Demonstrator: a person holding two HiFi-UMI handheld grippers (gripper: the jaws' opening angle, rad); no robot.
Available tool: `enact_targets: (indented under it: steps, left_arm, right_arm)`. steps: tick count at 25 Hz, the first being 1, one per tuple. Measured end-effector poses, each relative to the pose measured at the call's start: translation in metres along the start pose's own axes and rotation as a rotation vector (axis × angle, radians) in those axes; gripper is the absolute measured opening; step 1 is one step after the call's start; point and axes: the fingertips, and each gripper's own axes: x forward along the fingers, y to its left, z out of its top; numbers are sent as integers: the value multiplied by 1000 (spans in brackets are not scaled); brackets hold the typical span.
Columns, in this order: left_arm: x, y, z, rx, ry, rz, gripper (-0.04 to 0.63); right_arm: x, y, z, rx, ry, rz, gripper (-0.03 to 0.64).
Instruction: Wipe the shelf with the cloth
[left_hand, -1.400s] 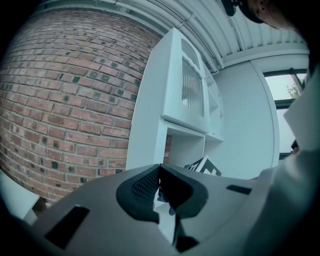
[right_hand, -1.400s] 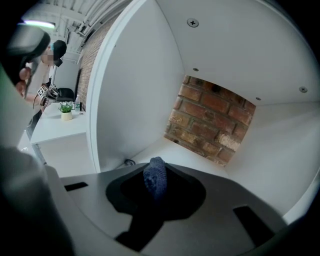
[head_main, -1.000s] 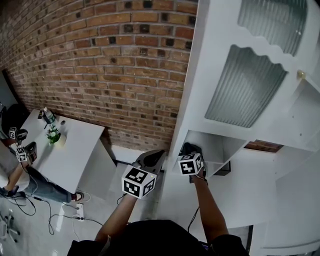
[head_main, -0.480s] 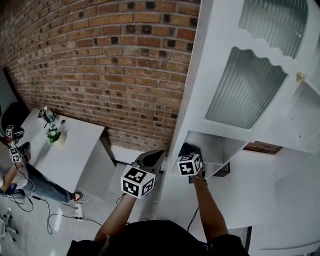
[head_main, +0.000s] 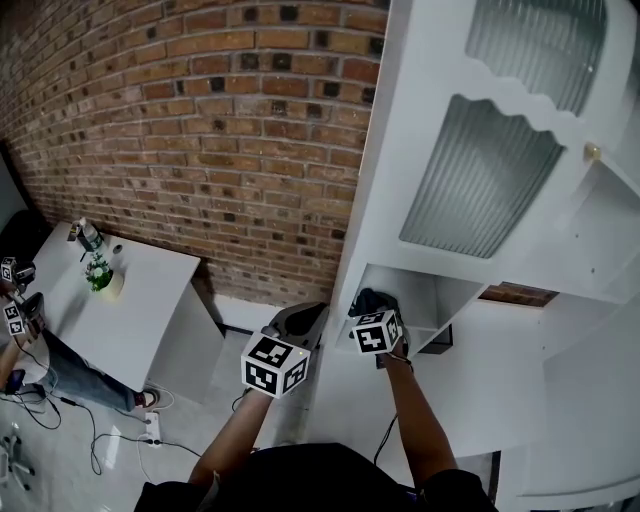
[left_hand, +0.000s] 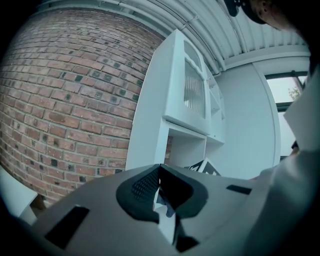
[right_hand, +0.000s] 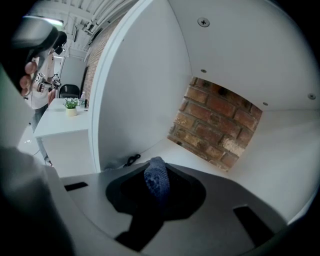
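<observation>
White shelf (head_main: 428, 322) against brick wall (head_main: 200, 130); right tool (head_main: 376, 300) in the open bay, clamped on blue cloth (right_hand: 156, 177), long axis along jaws, tip toward brick back; left tool (left_hand: 160, 172) closed, empty, outside.

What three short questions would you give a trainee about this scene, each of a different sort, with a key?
1. True or false: the left tool holds the cloth.
2. What shows at the back of the open shelf compartment in the right gripper view? A. brick wall B. a mirror C. a glass door
3. Fill in: on the white table at the left of the head view stands a small potted ____.

Key:
1. False. The right tool is shut on the cloth. The left tool is shut and empty.
2. A
3. plant
</observation>
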Motion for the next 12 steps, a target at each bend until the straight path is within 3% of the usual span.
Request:
enact_targets:
  steps: [12]
  left_arm:
    - [21,-16,-4,-12,2,-50,15]
  right_arm:
    - [-7,-32,-20,25,19,-58,67]
